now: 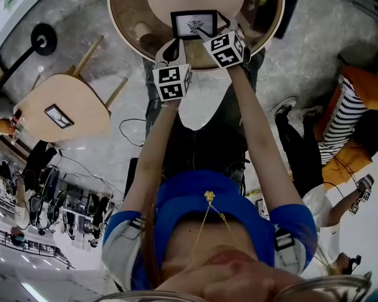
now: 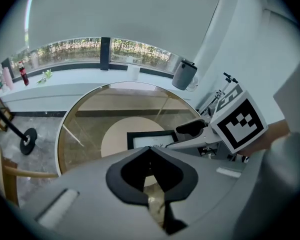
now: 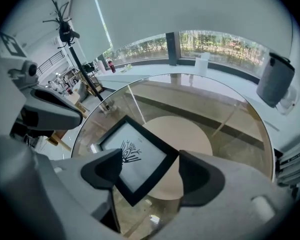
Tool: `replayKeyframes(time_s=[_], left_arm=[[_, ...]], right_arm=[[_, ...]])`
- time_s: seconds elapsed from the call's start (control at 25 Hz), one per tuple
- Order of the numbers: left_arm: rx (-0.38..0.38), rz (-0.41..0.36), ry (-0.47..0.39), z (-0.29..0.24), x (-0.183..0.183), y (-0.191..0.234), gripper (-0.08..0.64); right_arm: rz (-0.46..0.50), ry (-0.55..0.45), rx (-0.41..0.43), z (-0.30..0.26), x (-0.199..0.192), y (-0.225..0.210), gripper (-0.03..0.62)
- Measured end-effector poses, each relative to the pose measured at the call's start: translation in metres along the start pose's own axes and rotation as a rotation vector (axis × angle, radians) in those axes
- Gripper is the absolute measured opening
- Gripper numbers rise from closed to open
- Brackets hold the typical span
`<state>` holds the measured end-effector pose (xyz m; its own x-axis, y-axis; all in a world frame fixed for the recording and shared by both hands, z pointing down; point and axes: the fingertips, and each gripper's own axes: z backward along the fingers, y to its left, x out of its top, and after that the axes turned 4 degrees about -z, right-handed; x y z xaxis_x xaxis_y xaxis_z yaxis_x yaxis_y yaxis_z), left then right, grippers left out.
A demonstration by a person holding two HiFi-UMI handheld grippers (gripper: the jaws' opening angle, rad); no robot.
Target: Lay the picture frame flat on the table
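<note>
While the picture frame (image 3: 135, 154) lies flat on the round glass table (image 3: 235, 129), the right gripper (image 3: 150, 160) hangs spread over its near corner; the left gripper (image 2: 150, 151) is pressed together, empty.

We count two of each: left gripper (image 1: 170, 48) and right gripper (image 3: 150, 171); picture frame (image 3: 135, 159) between the right fingers (image 3: 102, 171) and second frame (image 1: 58, 116) far from them; glass table (image 1: 121, 24) and wooden table (image 1: 82, 102).

Round glass table (image 1: 127, 17), black picture frame (image 1: 194, 24) flat on top.
</note>
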<state>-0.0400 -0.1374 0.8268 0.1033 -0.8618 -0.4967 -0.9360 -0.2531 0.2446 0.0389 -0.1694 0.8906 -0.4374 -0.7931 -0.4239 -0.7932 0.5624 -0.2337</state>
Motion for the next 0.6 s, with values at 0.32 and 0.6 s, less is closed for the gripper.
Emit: replayKeyframes(time_s=[0.32, 0.6], left_arm=[[-0.006, -0.019, -0.028, 0.013, 0.016, -0.013, -0.002], [-0.029, -0.03, -0.08, 0.038, 0.045, -0.025, -0.002]], right_arm=[[0.077, -0.025, 0.089, 0.028, 0.01, 0.022, 0.147], [0.128, -0.065, 0.139, 0.068, 0.033, 0.046, 0.002]])
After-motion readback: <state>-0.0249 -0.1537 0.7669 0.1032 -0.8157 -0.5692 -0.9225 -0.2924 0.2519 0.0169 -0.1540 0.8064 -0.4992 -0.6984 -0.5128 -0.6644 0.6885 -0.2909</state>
